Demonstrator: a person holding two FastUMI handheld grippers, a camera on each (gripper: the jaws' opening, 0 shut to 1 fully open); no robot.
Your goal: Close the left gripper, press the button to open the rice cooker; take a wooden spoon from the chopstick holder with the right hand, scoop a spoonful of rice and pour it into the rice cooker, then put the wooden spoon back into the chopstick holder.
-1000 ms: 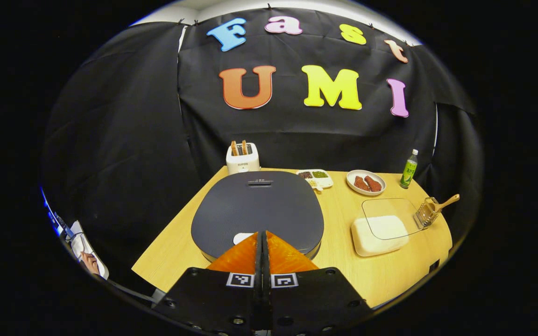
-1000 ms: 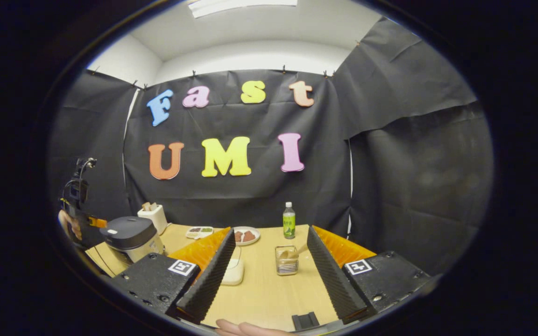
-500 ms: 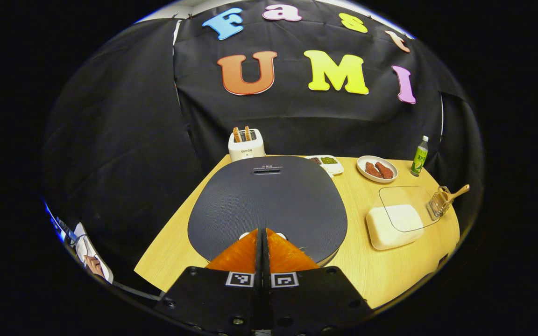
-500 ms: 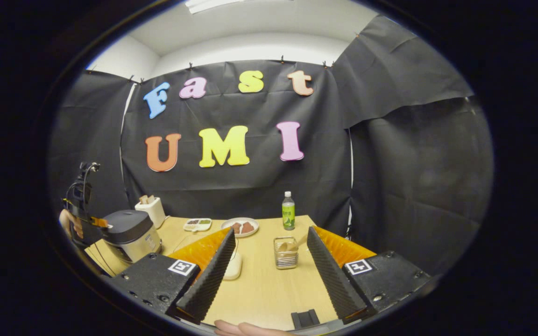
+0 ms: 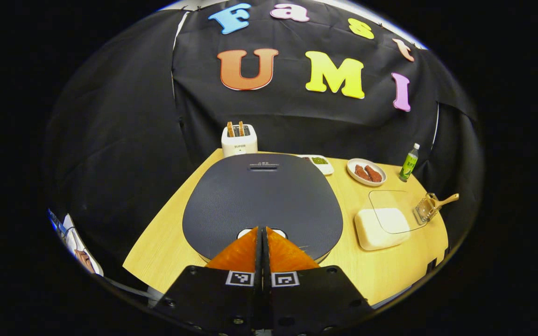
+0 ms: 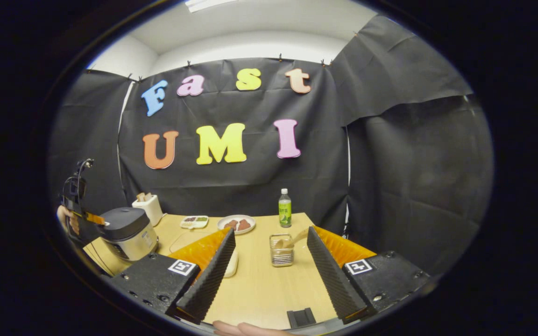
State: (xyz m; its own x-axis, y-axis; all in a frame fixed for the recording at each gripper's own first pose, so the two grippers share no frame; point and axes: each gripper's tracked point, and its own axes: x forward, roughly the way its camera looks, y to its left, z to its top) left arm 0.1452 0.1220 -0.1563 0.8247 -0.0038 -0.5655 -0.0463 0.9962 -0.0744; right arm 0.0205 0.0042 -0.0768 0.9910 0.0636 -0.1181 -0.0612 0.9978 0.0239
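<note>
Left gripper [image 5: 262, 229] fingers pressed together, tips at the white button [image 5: 245, 232] on the rice cooker [image 5: 262, 198] lid's near edge; contact unclear.
Right gripper [image 6: 269, 235] spread wide above the table [image 6: 259, 289]; the wooden spoon [image 6: 292, 241] leans in the chopstick holder [image 6: 281, 252] between its fingers, rice cooker far left.

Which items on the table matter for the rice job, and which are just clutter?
In play:
- rice cooker, lid down
- its button, at the shut left claw
- wooden spoon in the chopstick holder
- rice tub
- right claw, open

Lying about:
- toaster
- divided dish
- plate of food
- green bottle
</note>
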